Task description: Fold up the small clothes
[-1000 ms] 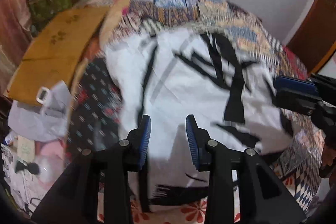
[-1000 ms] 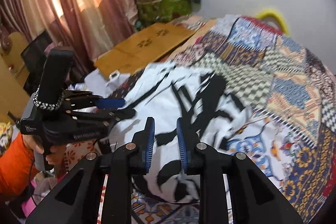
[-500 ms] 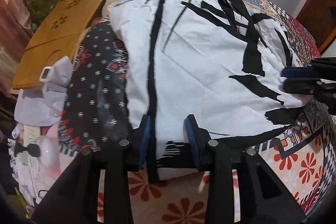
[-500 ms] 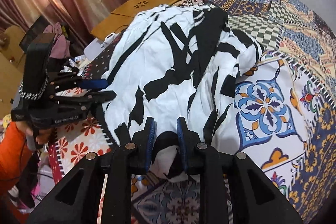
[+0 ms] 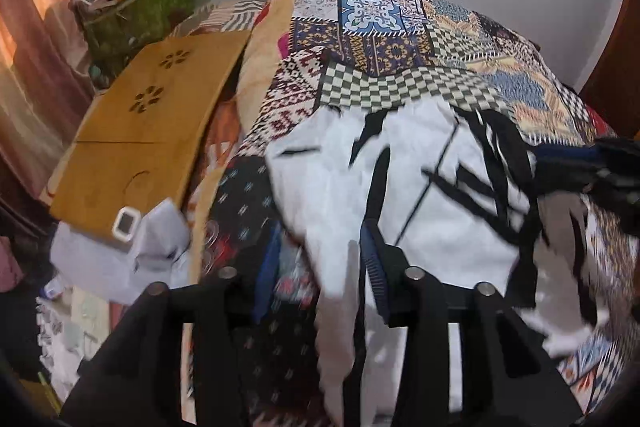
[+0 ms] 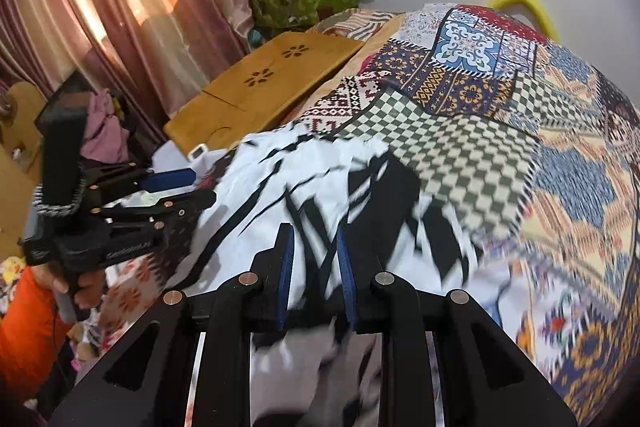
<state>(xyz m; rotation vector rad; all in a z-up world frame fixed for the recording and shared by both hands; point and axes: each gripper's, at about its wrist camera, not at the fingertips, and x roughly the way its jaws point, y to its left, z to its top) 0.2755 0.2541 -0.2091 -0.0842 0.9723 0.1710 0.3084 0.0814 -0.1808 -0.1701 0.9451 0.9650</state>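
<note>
Left wrist view: the left gripper (image 5: 320,267) is clamping the near hem of the white-and-black garment (image 5: 420,195), cloth running between its blue pads. The garment is lying blurred across the patchwork bedspread (image 5: 380,39), towards its near edge. The right gripper (image 6: 314,267) is pinching the same cloth beside it. A wooden lap table (image 6: 260,87) is sitting at the bed's left edge.
</note>
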